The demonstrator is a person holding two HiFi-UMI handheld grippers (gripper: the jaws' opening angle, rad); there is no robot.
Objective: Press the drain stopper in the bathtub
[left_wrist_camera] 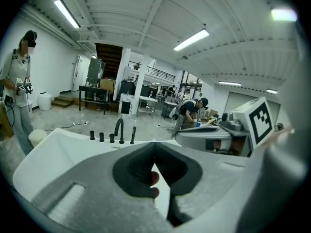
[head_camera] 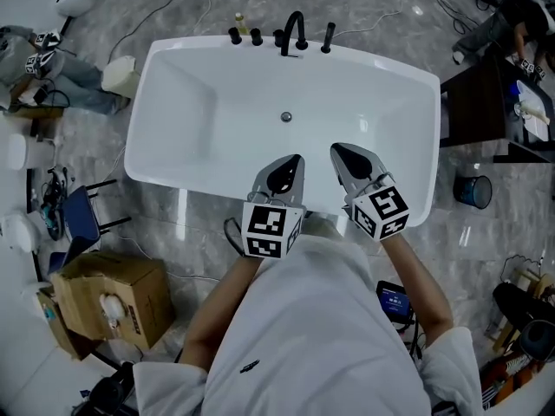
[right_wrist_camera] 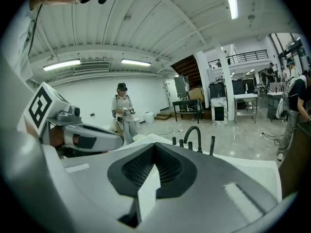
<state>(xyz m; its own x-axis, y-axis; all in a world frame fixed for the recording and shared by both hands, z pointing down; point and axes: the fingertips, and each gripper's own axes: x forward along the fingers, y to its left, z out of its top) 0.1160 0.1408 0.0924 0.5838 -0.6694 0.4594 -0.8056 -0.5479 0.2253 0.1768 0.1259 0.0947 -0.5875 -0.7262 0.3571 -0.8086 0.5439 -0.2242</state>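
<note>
head view: bathtub (head_camera: 217, 102) runs left-right, drain stopper (head_camera: 286, 116) centred.

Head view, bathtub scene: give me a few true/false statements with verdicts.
1. The drain stopper sits in the bottom of the bathtub, with neither tool touching it. True.
2. The faucet stands on the near rim. False: it is on the far rim.
3. The left tool and the right tool both have their jaws together. True.
4. The right tool grips the faucet. False: it holds nothing and hovers by the near side of the bathtub.
5. A cardboard box sits outside the bathtub, on the left tool's side. True.
</note>
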